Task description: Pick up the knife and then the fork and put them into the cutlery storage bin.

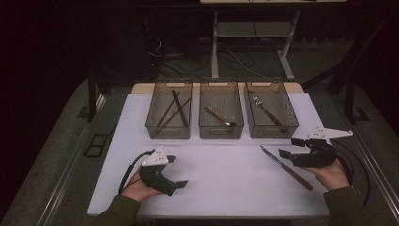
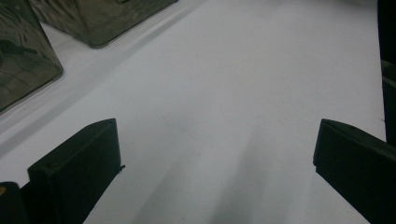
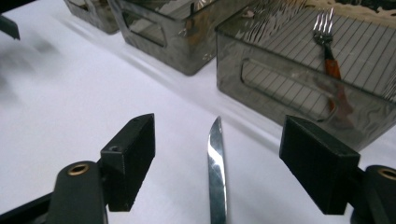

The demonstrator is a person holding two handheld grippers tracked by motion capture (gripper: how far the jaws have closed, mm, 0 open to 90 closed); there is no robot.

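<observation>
- A knife (image 1: pixel 285 166) lies flat on the white worktop (image 1: pixel 221 174), near its right front, blade tip pointing away from the person and toward the bins
- The right claw (image 1: pixel 291 147) sits just beside the knife, jaws spread wide and holding nothing; in the right gripper view the blade (image 3: pixel 216 172) runs up between the two jaws without touching either
- The left claw (image 1: pixel 175 171) rests well apart at the left front, also released, with bare worktop between its jaws
- Three clear bins stand in a row at the back: the left bin (image 1: pixel 168 128) holds dark sticks, the middle bin (image 1: pixel 220 129) a pale utensil, the right bin (image 1: pixel 271 128) a fork (image 3: pixel 328 46) with a reddish handle
- The knife looks stiff, slim and fairly light, so it should lift without bending
- The polished blade is likely slippery and thin-edged, a poor place for flat jaws
- The darker handle (image 1: pixel 299 178), at the end nearest the person, looks the better hold: thicker and less slick
- Lying flush on the worktop, it leaves little room beneath, so the jaws would probably need to close across the handle's sides
- Held far from its middle, it may tip blade-down
</observation>
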